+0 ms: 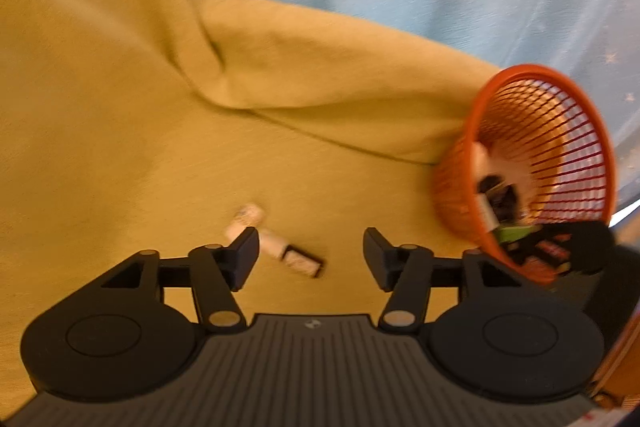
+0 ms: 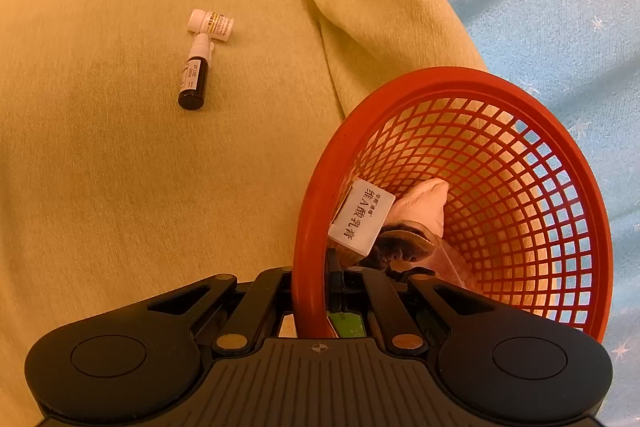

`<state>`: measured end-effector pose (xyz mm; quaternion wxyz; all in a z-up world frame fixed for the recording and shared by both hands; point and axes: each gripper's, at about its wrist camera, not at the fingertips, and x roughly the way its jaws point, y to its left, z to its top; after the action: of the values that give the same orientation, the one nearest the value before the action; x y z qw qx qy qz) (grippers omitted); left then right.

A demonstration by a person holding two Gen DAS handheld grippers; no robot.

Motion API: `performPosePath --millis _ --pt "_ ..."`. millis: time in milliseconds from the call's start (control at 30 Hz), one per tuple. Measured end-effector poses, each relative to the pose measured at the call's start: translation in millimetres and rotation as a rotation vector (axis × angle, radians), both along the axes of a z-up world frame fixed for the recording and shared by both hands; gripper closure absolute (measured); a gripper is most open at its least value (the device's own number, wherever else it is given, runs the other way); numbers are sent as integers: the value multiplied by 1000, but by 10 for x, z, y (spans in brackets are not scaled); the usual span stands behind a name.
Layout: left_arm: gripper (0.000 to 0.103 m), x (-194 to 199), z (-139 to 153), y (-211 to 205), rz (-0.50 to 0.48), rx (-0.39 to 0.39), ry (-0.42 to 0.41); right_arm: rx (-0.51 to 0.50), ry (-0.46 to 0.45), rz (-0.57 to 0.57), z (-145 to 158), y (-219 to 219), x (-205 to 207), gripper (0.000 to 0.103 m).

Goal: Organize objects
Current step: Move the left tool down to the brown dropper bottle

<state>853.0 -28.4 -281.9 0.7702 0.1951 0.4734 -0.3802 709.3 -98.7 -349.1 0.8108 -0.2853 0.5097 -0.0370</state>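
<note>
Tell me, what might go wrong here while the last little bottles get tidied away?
1. The right gripper pinches the orange basket by its rim, and it looks tipped; the white box and cloth inside could slide out.
2. The dark bottle and white bottle lie touching on soft yellow fabric; the open left gripper might nudge one and roll both away.
3. The left view is blurred, so aim may suffer.

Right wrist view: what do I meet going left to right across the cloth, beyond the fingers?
Dark spray bottle → small white bottle, touching its nozzle end → fold in the yellow cloth → white labelled box inside the orange basket → white cloth bundle in the basket.
</note>
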Motion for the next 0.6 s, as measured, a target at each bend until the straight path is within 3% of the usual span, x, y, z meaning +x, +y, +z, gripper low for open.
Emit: performPosePath --millis 133,333,600 --pt "34 92 -119 95 -22 26 -30 -4 1 6 -19 -1 -6 103" --pt "24 219 -252 181 -35 58 -48 -8 1 8 -24 -2 -1 103" --pt "23 385 -492 207 36 68 9 -5 -1 1 -17 -8 -6 103"
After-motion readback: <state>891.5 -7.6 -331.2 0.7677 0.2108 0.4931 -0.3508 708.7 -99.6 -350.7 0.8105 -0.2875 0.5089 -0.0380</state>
